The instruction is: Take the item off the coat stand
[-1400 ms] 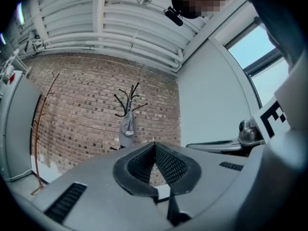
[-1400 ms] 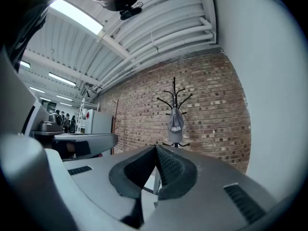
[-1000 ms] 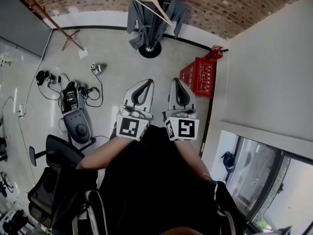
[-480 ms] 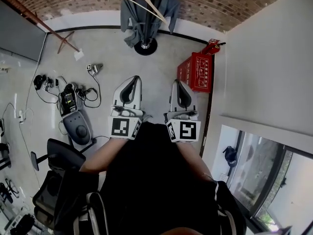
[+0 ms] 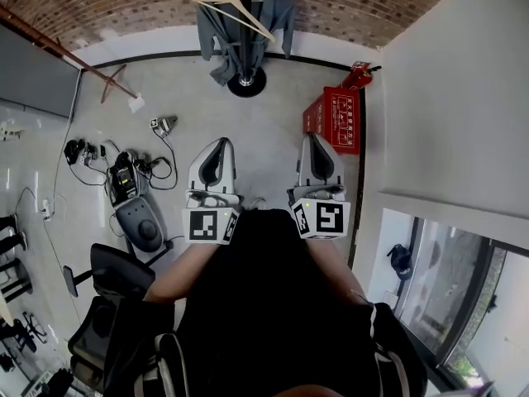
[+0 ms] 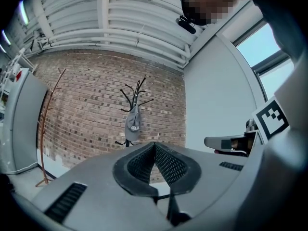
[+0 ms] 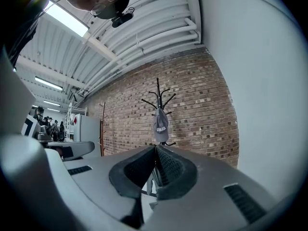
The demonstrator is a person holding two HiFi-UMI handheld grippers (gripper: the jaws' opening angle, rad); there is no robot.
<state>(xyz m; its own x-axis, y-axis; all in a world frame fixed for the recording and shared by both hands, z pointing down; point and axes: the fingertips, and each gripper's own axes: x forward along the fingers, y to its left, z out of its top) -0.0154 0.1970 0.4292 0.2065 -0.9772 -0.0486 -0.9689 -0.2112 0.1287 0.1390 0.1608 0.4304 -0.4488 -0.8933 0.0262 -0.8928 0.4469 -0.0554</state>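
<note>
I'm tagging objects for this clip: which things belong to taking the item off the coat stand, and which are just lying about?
Job: coat stand, grey cap, grey garment, left gripper, right gripper.
Lying about: red crate, floor devices, office chair.

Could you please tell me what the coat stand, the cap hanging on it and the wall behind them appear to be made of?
Black branching coat stand: thin dark rods, probably painted metal. Grey peaked cap: soft, matte, drooping, so likely fabric. Red-brown wall: bare brick, with visible mortar courses.
</note>
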